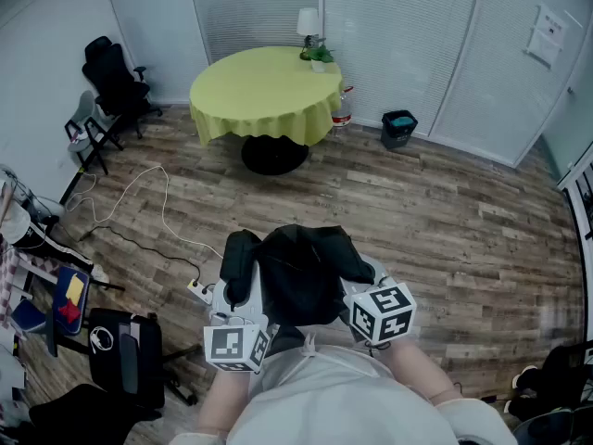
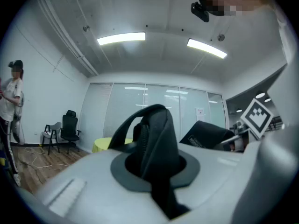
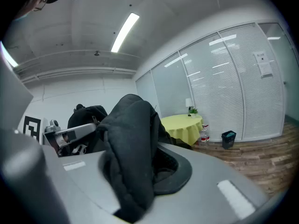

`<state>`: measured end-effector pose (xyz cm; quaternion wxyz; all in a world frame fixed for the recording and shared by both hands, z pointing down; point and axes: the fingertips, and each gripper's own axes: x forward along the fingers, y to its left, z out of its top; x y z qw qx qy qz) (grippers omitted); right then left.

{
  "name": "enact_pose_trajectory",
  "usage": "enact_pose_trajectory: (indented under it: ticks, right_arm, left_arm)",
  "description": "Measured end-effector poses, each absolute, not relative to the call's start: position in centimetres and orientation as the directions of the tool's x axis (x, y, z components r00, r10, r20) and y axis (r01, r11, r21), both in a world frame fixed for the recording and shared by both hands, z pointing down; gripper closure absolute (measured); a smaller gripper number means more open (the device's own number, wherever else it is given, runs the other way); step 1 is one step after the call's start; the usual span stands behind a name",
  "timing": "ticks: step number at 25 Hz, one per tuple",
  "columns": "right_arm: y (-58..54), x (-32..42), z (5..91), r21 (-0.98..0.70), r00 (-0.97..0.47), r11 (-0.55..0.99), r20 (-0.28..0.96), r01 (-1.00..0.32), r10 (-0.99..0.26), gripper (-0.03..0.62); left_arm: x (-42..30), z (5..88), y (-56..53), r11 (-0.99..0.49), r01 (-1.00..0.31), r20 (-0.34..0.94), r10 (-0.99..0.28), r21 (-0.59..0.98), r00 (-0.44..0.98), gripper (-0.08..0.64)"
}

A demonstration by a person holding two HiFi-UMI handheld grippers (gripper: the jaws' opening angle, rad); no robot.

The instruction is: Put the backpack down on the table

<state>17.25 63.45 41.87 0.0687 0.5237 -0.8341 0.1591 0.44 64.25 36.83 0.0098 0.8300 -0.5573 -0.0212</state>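
The black backpack (image 1: 298,276) hangs in front of me over the wooden floor, held up between both grippers. My left gripper (image 1: 233,297) is shut on one of its shoulder straps (image 2: 156,139), which rises in a loop out of the jaws. On the bag's right side, thick black fabric (image 3: 128,143) is bunched between the pads of my right gripper (image 1: 359,284), which is shut on it. The round table with the yellow cloth (image 1: 264,91) stands across the room, well away from the bag, and shows small in both gripper views (image 2: 103,145) (image 3: 183,123).
A lamp and a small plant (image 1: 313,40) stand at the table's far edge. A bottle (image 1: 343,109) and a dark bin (image 1: 398,128) sit on the floor to its right. Black office chairs (image 1: 116,77) and a white cable (image 1: 139,211) lie left; a person (image 2: 11,97) stands there.
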Motion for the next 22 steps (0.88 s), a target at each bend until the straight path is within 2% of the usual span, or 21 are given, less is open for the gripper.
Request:
enact_pose_trajectory:
  ticks: [13,22]
  right_arm:
    - [62.1,17.4,43.7,-0.229,-0.438,0.379,0.332,-0.897,-0.836,0.565]
    - [57.6,15.5,44.8,-0.259,-0.431,0.355,0.368,-0.898,-0.824,0.565]
  left_arm:
    - [0.6,38.6,62.7,-0.374,-0.925,0.040,-0.925,0.072,0.378,0.528]
    - [-1.4,40.0,57.9,-0.380,-0.917,0.088,-0.916,0.121,0.391,0.528]
